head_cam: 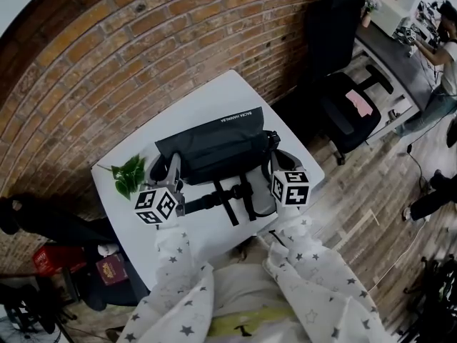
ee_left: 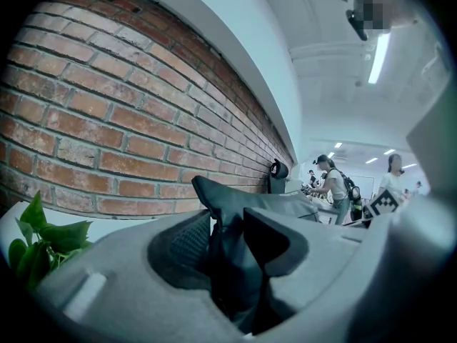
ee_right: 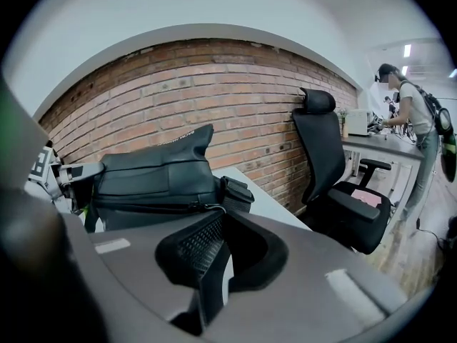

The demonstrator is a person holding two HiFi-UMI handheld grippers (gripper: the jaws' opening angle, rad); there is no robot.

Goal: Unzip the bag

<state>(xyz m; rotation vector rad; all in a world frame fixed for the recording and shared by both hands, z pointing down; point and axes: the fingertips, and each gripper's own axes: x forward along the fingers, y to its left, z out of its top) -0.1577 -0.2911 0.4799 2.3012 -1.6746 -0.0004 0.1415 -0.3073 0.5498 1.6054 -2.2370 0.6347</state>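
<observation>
White table (head_cam: 214, 91), left gripper (head_cam: 173, 164) clamping bag (head_cam: 214, 145) corner, right gripper (head_cam: 273, 156) jaws pinching zipper pull (ee_right: 206, 207)

A white bench (head_cam: 214, 98) is set against a brick wall (head_cam: 143, 48), and a green leafy sprig (head_cam: 130, 175) is laid near its left corner. A black office chair (head_cam: 335, 84) is placed beside the bench on a wooden floor (head_cam: 357, 220), with something pink (head_cam: 359, 103) on its seat. A red box (head_cam: 53, 257) and a maroon booklet (head_cam: 111, 269) are seen lower left. A person (head_cam: 444, 77) is seen at a desk (head_cam: 389, 56) far right.
</observation>
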